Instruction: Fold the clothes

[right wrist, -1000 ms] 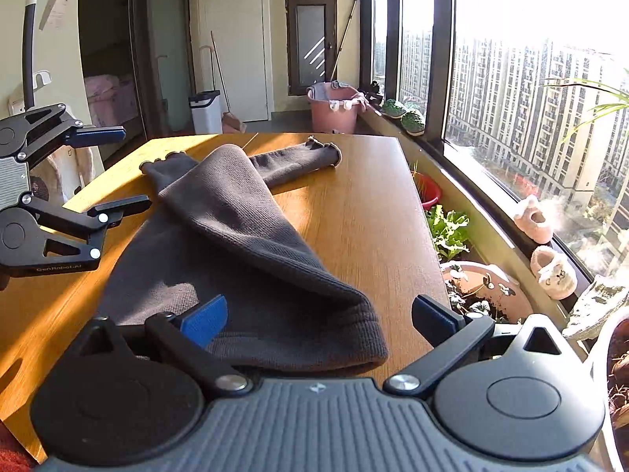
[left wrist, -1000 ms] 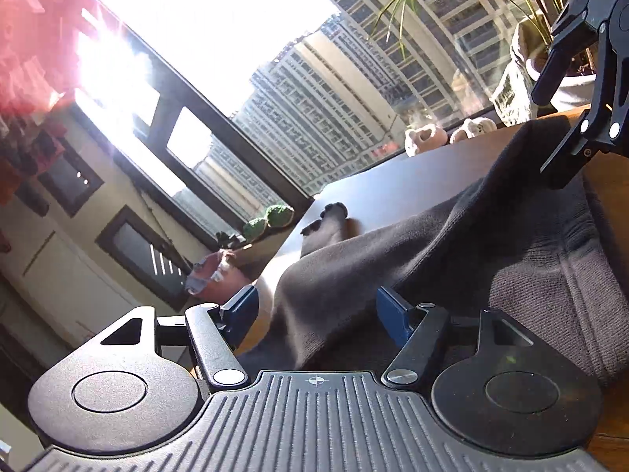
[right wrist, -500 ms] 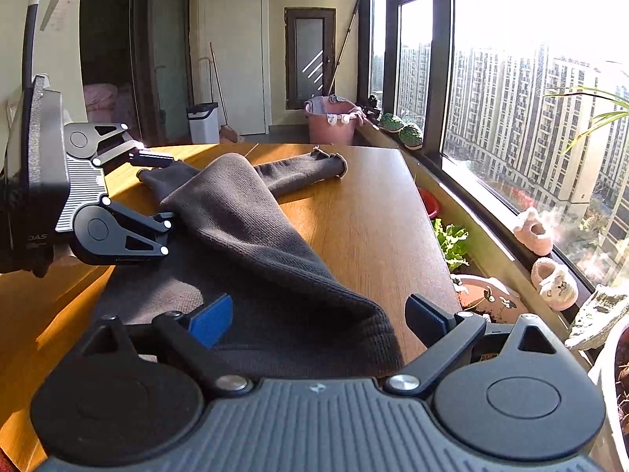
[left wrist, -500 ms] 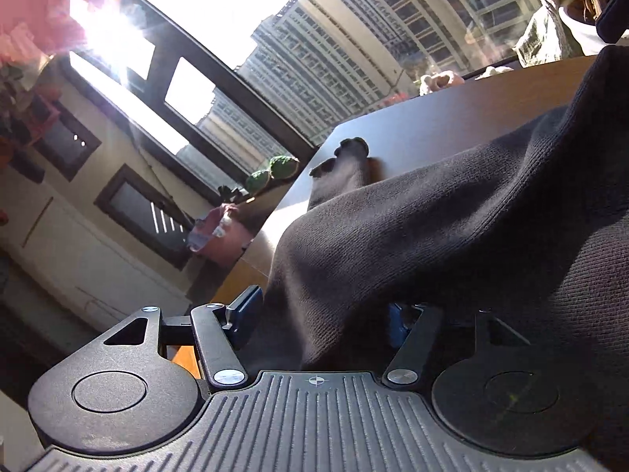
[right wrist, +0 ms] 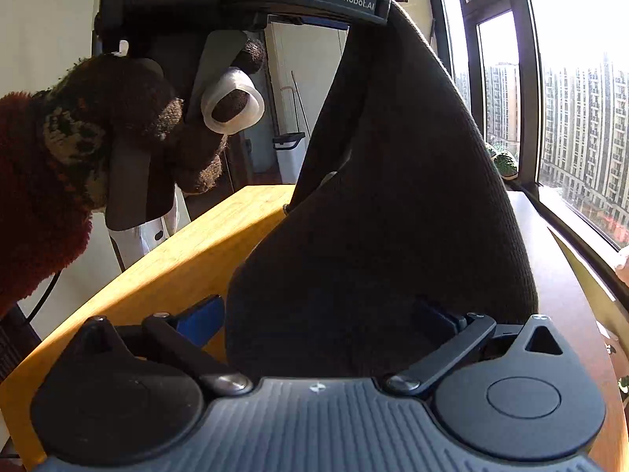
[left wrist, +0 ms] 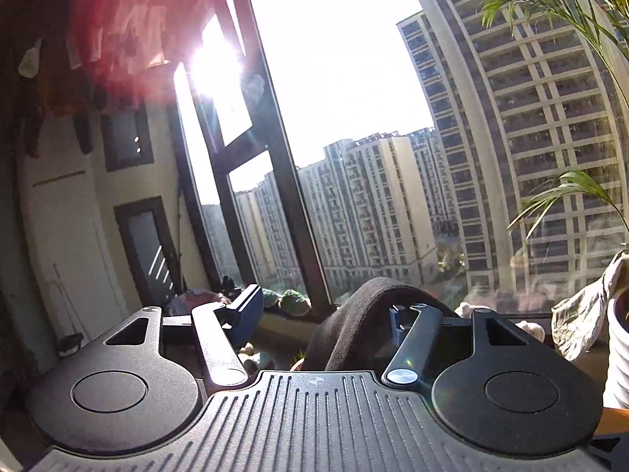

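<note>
A dark grey knitted garment rises from the wooden table in a tall fold. My left gripper carries its top edge high above the table. In the left wrist view the garment is draped over the right finger. The left finger stands apart from it, and the left gripper is opening its jaws. My right gripper sits low at the garment's base, and its jaws are also opening. Fabric hangs between them and partly covers the right pad, with no pad pressing.
A person's hand in a brown fuzzy sleeve holds the left gripper. Tall windows run along the table's right side. A potted palm and small green plants stand on the sill. A white bin stands behind the table.
The left gripper came up off the table, rolled towards level and lifted the garment's edge with it. Its jaws narrowed on the fabric, then widened. The right gripper's jaws widened a little.
</note>
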The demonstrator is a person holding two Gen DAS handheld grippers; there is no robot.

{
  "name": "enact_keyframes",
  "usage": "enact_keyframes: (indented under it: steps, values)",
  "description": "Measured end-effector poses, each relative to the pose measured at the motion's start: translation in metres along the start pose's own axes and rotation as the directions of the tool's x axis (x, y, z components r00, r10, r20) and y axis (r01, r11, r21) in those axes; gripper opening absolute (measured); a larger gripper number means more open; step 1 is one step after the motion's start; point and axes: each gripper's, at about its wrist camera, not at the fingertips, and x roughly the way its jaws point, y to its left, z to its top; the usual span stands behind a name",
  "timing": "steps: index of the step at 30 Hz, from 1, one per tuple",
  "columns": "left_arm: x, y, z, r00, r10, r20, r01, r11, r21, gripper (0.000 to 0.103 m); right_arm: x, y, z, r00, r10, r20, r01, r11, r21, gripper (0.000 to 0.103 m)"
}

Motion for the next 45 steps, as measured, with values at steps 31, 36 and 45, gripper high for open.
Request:
enact_keyframes:
  steps: [31, 36, 45]
  values:
    - [-0.041, 0.111, -0.106, 0.956, -0.105, -0.275, -0.012, 0.920, -0.392, 0.103, -0.003, 0.105, -0.021, 0.980, -0.156, -0.121, 0.026, 0.710, -0.704, 0.103]
    - [-0.067, 0.123, -0.122, 0.955, -0.084, -0.284, -0.051, 0.899, -0.435, 0.103, 0.084, 0.127, -0.004, 0.973, -0.194, -0.125, 0.009, 0.575, -0.818, 0.103]
    - [-0.047, 0.101, -0.121, 0.942, -0.173, -0.287, 0.029, 0.895, -0.445, 0.103, 0.130, 0.043, 0.042, 0.639, -0.573, 0.514, 0.695, 0.143, -0.705, 0.103]
